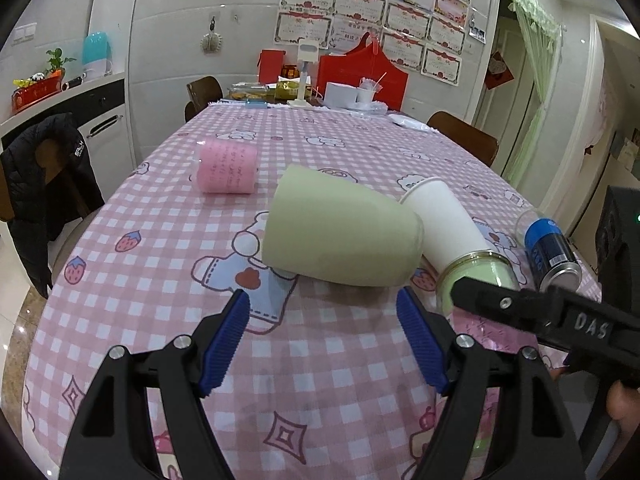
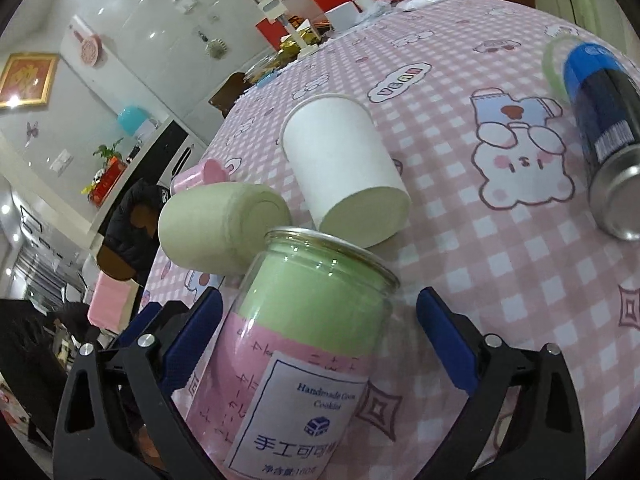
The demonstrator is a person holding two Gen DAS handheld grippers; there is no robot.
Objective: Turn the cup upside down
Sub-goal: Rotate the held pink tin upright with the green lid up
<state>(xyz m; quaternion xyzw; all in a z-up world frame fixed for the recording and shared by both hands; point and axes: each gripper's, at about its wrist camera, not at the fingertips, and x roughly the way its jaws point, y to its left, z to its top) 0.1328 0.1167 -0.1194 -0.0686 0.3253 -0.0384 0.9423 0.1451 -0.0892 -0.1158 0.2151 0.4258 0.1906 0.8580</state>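
A pale green cup (image 1: 340, 232) lies on its side on the pink checked tablecloth (image 1: 160, 248), just beyond my open, empty left gripper (image 1: 322, 336). It also shows in the right wrist view (image 2: 216, 232). A white paper cup (image 1: 448, 220) lies on its side to its right, also seen from the right wrist (image 2: 344, 172). My right gripper (image 2: 320, 344) is open, its blue pads either side of a clear jar with green and pink contents (image 2: 304, 344) lying on the table; the left pad is close to the jar, the right pad apart. The jar (image 1: 476, 276) and right gripper (image 1: 532, 312) show in the left wrist view.
A pink cup (image 1: 228, 170) lies on its side at the far left. A blue and black can (image 1: 550, 250) lies at the right, also in the right wrist view (image 2: 608, 136). Boxes, a lamp and clutter (image 1: 320, 88) stand at the far end. Chairs surround the table.
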